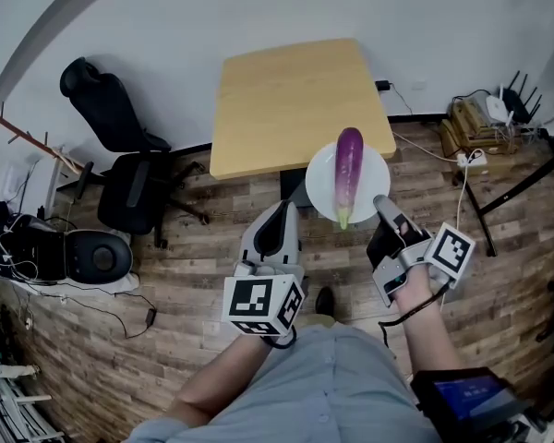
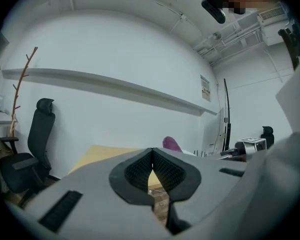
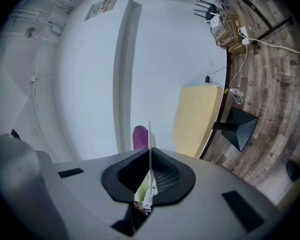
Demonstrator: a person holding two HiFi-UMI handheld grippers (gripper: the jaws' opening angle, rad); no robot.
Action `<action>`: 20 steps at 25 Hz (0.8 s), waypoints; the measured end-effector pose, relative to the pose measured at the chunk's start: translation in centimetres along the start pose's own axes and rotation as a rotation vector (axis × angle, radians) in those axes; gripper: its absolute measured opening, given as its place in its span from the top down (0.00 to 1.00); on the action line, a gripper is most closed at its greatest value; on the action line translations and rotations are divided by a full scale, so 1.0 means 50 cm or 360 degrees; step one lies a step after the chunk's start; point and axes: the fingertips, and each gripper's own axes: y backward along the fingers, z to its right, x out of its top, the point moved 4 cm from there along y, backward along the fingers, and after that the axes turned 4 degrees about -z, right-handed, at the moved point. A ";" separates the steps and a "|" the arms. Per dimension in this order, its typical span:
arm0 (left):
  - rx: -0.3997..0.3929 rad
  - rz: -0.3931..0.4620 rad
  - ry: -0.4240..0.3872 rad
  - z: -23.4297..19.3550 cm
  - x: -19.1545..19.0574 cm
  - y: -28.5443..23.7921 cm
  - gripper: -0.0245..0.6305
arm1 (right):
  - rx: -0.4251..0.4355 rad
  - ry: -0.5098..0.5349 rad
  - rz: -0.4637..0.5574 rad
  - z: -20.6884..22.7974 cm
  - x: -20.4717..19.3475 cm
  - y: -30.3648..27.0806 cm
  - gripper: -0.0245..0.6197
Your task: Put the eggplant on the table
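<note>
While the eggplant lies lengthwise on a round white plate held over the floor, the desk sits just beyond it at upper centre.

The head view shows a square pale-wood desk top against a white wall, weathered plank flooring, a black swivel chair at left and cables at right. The right gripper pinches the plate's near rim. Only the right gripper view shows that rim as a thin white edge clamped between ribbed black fingers, with the glossy purple eggplant behind it. The left gripper is beside the plate, and its own view shows its fingers pressed together at the tips on nothing, the eggplant's rounded end just above them.
</note>
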 end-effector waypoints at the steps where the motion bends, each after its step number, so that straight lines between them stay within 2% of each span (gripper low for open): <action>1: -0.0010 0.0002 -0.0003 -0.009 0.004 -0.013 0.95 | 0.0002 0.0001 0.0004 -0.001 0.005 -0.016 0.94; 13: -0.0054 0.0050 -0.0024 -0.111 0.044 -0.135 0.95 | 0.0016 -0.0002 0.0026 0.016 0.046 -0.169 0.94; 20: -0.0048 0.0004 0.0005 -0.148 0.069 -0.246 0.95 | -0.0046 -0.0024 0.0032 0.024 0.125 -0.248 0.94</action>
